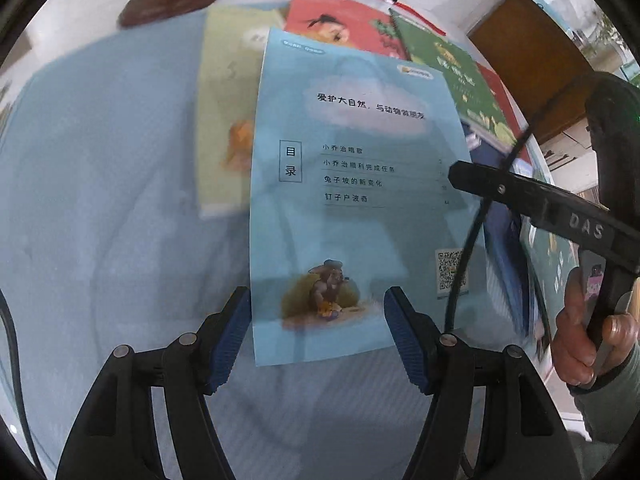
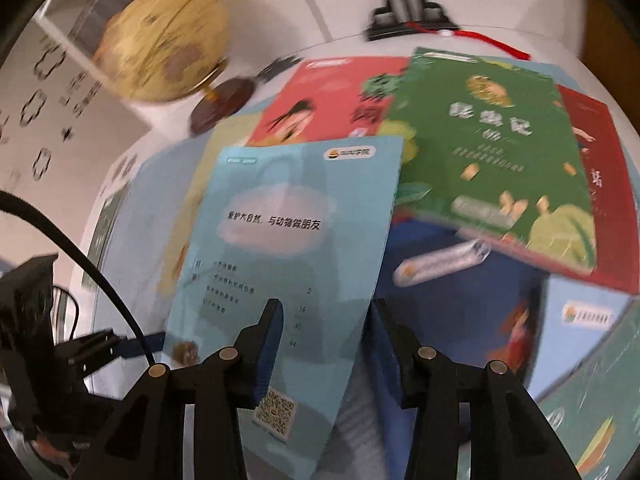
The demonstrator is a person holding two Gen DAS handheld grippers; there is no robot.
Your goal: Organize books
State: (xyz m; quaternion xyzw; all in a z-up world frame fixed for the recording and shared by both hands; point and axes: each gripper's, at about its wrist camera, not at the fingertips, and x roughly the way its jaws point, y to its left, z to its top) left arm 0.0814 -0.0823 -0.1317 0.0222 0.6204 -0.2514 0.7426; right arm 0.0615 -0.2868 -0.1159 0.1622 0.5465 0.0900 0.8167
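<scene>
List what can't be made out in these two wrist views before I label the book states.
- Left wrist view: right gripper tip is cut by its own body, so the jaw gap is hidden.
- Right wrist view: whether the right pads press the light blue booklet is unclear; motion blur.
- Green book title is blurred in both views.
- Books under the booklet are mostly covered by it.
- Globe is cut off in the left wrist view.

Left gripper [image 1: 318,334] points steeply down, jaws apart, nothing between the pads. Right gripper [image 2: 326,354] angled down beside it, jaws narrower, gripped by a hand [image 1: 588,332].
</scene>
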